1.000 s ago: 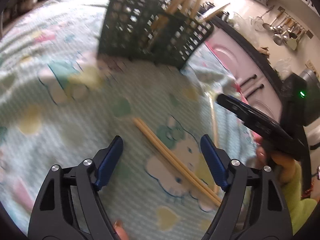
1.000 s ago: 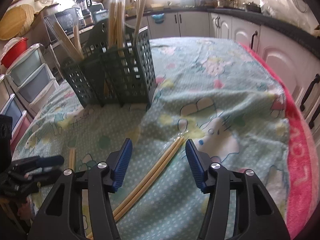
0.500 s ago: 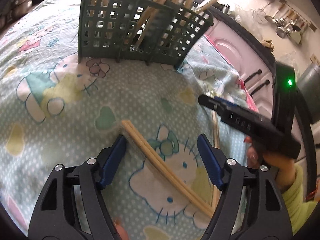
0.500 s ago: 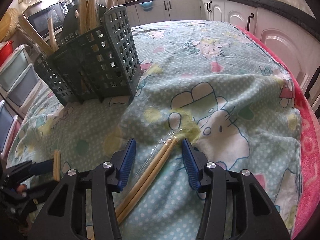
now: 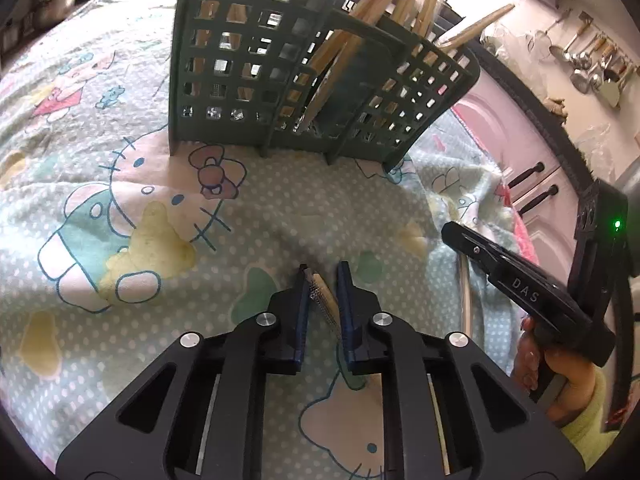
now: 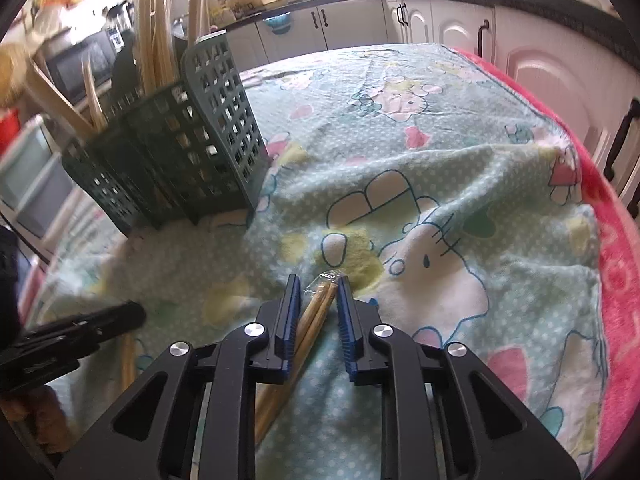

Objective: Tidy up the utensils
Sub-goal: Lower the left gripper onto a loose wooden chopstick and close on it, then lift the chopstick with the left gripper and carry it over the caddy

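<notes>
Table cover: a pale green dotted cloth printed with cartoon cats lay rumpled over the whole table; a pink edge ran along its far side in the right wrist view.
Kitchen behind: white cabinet doors with dark handles lined the wall under a dark counter; ladles and strainers hung on the wall in the left wrist view.
Utensil holder: a dark green lattice caddy with several compartments stood upright on the cloth, well beyond both grippers.
Caddy contents: wooden chopsticks leaned out of its top; which compartment each sat in could not be told.
Left gripper: its jaws were closing, the blue pads nearly together, and the tip of a chopstick pair lay between them, low over the cloth. Whether both pads already pressed on it could not be told for certain, though the gap looked filled.
Right gripper: its jaws were closing around the end of a second chopstick pair in a clear wrapper, which lay flat on the cloth; the left pad touched the sticks, while a gap showed beside the right pad.
Person: a hand in a yellow-green sleeve held the right gripper's handle.
</notes>
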The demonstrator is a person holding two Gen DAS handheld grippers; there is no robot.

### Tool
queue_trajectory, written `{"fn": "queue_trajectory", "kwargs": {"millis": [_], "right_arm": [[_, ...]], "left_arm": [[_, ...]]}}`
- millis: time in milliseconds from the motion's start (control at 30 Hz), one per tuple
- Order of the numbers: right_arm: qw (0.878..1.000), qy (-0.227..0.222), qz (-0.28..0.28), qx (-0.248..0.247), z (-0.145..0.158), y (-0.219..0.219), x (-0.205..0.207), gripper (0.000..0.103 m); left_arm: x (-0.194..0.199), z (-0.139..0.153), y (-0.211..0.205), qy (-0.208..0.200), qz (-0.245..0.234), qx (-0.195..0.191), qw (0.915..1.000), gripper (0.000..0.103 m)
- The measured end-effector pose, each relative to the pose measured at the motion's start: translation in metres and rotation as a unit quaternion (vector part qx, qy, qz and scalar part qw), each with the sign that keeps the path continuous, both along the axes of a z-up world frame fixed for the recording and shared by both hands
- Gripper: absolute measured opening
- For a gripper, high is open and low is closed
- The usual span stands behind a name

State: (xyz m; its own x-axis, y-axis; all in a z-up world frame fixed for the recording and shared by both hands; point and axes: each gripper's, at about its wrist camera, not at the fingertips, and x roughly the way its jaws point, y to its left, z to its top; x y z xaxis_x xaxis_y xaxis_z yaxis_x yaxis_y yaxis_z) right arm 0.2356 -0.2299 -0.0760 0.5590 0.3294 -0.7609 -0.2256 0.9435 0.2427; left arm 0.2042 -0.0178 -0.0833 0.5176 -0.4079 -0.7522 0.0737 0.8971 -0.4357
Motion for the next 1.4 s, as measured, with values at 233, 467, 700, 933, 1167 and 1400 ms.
{"fn": "queue_trajectory", "kwargs": {"millis": [233, 467, 700, 933, 1167, 1400], "right_arm": [[0.998, -0.045, 0.013, 0.043, 0.037, -0.003, -0.013, 0.014], [0.99, -0.123, 0.049, 0.056, 0.095, 0.008, -0.031, 0.01], [0.978, -0.188, 0.076, 0.053, 0.14, 0.016, -0.048, 0.006], [0.968, -0.228, 0.087, 0.058, 0.169, 0.023, -0.057, 0.006], [0.96, -0.255, 0.094, 0.067, 0.19, 0.029, -0.064, 0.006], [0.953, -0.276, 0.104, 0.071, 0.207, 0.039, -0.066, 0.006]], "left_arm": [[-0.012, 0.03, 0.007, -0.047, -0.004, -0.003, 0.9989, 0.006], [-0.02, 0.087, 0.023, -0.125, 0.02, 0.001, 0.9919, 0.004], [-0.029, 0.144, 0.037, -0.201, 0.035, 0.015, 0.9788, 0.003], [-0.034, 0.183, 0.045, -0.251, 0.042, 0.018, 0.967, 0.003], [-0.037, 0.206, 0.047, -0.277, 0.046, 0.026, 0.9593, 0.003], [-0.035, 0.22, 0.049, -0.291, 0.051, 0.034, 0.9549, 0.003]]}}
